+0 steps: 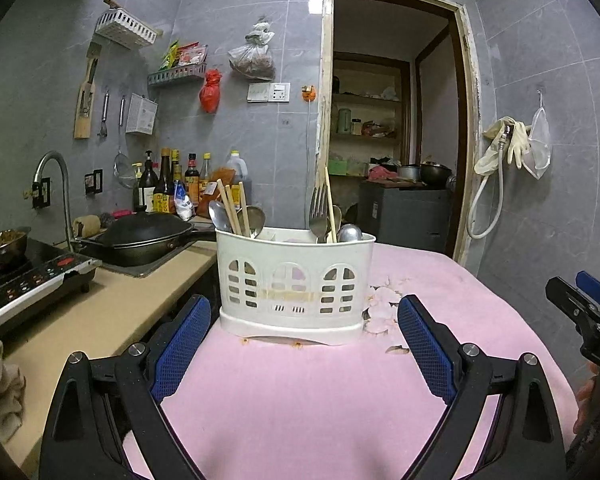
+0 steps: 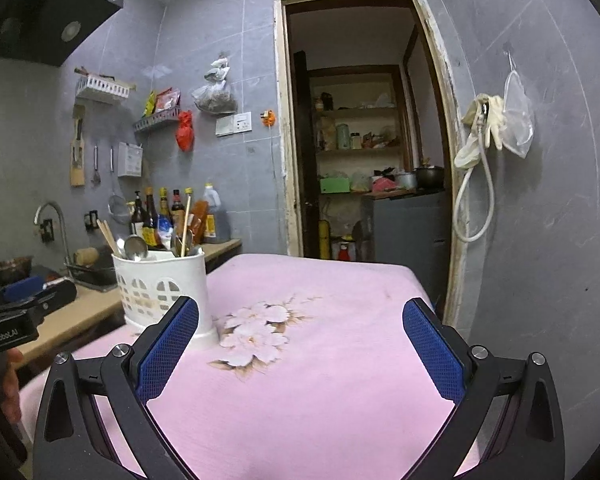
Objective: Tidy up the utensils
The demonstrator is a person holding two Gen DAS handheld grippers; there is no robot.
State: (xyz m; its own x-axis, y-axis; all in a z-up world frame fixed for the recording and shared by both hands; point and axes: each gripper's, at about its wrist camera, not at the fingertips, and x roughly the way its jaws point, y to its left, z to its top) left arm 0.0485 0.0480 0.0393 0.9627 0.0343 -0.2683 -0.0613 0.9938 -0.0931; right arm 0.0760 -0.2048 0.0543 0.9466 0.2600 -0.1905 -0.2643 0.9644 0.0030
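Observation:
A white plastic utensil caddy (image 1: pixel 294 284) stands on the pink tablecloth (image 1: pixel 300 392). Its left compartment holds wooden chopsticks (image 1: pixel 232 208) and spoons (image 1: pixel 254 220). Its right compartment holds a fork (image 1: pixel 318 210), one chopstick and spoons. My left gripper (image 1: pixel 302 344) is open and empty, just in front of the caddy. My right gripper (image 2: pixel 300 352) is open and empty over the cloth, with the caddy (image 2: pixel 160 288) to its front left. The right gripper also shows at the right edge of the left wrist view (image 1: pixel 588 312).
A counter (image 1: pixel 112 312) left of the table carries an induction cooker (image 1: pixel 32 280), a black wok (image 1: pixel 144 236), a faucet and sauce bottles (image 1: pixel 172 184). An open doorway (image 1: pixel 392 120) lies behind the table. A hose and gloves (image 1: pixel 504 148) hang on the right wall.

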